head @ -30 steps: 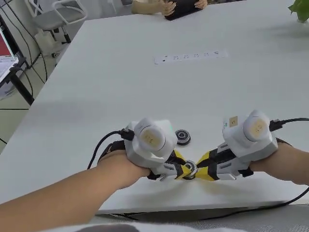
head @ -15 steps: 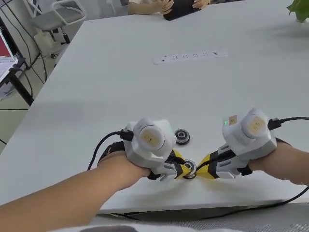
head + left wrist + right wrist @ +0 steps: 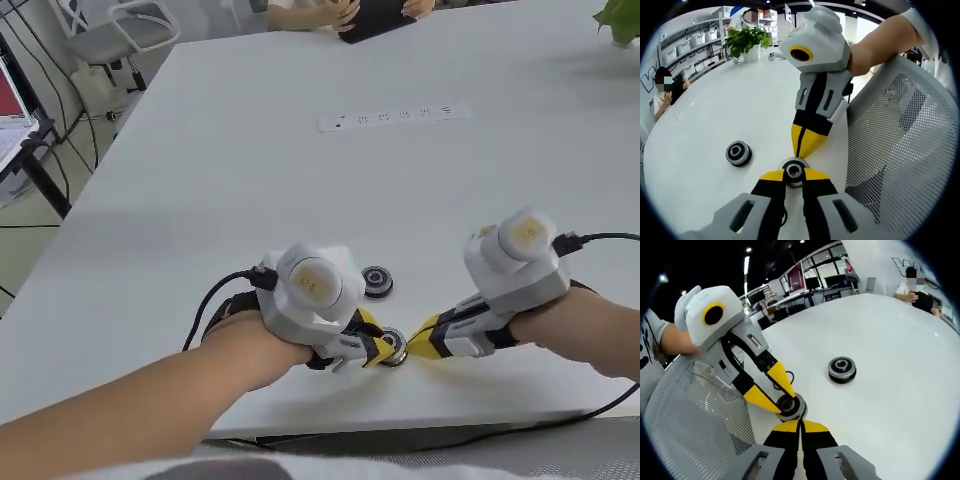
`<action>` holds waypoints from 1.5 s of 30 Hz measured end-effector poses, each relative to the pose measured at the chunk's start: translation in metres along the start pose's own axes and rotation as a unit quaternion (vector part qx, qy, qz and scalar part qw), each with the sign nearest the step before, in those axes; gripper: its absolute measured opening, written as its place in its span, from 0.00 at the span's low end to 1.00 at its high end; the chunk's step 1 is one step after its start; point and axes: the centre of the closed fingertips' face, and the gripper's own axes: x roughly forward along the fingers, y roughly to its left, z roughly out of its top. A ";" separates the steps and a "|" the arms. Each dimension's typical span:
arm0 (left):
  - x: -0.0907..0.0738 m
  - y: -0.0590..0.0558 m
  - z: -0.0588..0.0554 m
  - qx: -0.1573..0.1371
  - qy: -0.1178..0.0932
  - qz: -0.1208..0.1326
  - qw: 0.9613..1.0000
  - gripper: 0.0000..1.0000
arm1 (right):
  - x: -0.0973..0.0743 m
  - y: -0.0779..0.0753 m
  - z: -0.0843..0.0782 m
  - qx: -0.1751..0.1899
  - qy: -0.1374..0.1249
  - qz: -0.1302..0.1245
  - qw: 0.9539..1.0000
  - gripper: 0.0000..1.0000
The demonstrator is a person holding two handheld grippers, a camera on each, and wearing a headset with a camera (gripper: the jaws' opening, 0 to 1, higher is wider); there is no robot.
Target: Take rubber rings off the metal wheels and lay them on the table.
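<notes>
Metal wheel (image 3: 790, 406) is clamped in the left gripper (image 3: 793, 175).
Right gripper (image 3: 801, 425), jaws pressed together, is set against its rim; a second wheel (image 3: 842, 369) lies beyond.

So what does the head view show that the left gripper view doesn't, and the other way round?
Head view: a white power strip far up the table, and an office chair beyond its corner. Left gripper view: wall shelves with bins, and a mesh chair back. Shared: the held wheel in the left gripper, the right gripper pointing at it, the spare wheel, the potted plant.
</notes>
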 end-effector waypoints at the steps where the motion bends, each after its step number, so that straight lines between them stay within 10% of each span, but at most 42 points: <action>1: 0.000 0.000 0.000 0.000 0.000 0.000 1.000 0.07 | -0.002 -0.003 0.001 0.003 -0.004 -0.004 1.000 0.00; 45: 0.001 0.001 0.002 -0.005 0.006 0.004 1.000 0.07 | -0.002 0.023 0.023 0.019 -0.054 0.050 0.997 0.00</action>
